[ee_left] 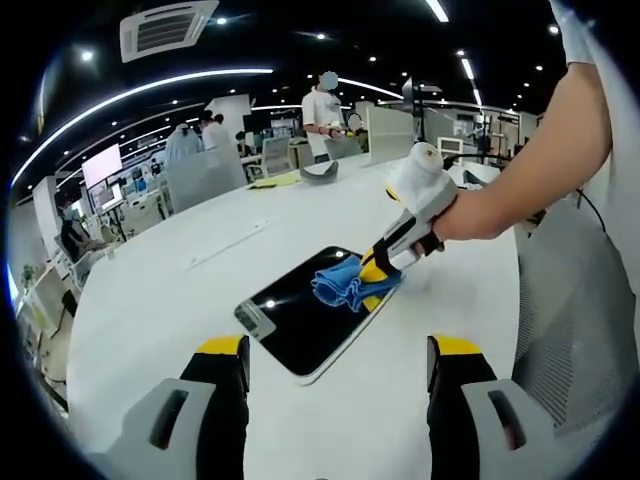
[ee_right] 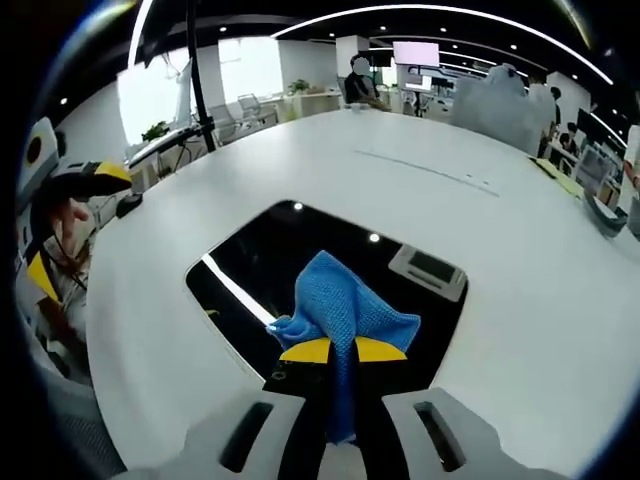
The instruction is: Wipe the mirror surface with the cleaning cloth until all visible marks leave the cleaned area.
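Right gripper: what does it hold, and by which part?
The right gripper holds the blue cleaning cloth, pinched at its bunched lower part, over the mirror.

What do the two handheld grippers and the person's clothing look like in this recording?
The left gripper has two black jaws capped with yellow pads, rising from grey moulded bases with slotted openings. The right gripper has the same yellow-tipped black jaws and a white rounded body with a yellow mark at its top end, gripped by the person's hand. The person wears a white short sleeve.
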The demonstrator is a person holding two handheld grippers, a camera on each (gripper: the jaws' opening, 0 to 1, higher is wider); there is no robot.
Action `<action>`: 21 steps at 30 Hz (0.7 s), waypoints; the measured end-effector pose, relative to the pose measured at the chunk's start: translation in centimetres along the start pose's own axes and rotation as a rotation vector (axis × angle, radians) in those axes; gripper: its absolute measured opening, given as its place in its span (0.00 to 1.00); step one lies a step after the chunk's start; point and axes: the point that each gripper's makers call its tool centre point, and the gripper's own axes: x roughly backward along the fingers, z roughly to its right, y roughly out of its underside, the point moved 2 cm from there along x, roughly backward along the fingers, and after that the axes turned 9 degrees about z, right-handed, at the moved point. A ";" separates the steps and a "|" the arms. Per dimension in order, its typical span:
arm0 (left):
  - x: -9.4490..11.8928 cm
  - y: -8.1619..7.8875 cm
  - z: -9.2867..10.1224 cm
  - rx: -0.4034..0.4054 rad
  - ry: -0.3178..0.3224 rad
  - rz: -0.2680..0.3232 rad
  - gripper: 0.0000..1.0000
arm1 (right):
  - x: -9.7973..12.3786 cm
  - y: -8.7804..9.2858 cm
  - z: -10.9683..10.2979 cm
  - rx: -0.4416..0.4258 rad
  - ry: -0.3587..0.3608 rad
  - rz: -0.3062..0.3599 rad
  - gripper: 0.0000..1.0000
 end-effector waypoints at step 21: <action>0.1 0.2 0.1 0.004 -0.001 -0.004 0.72 | 0.5 0.3 2.6 -0.031 0.058 -0.002 0.01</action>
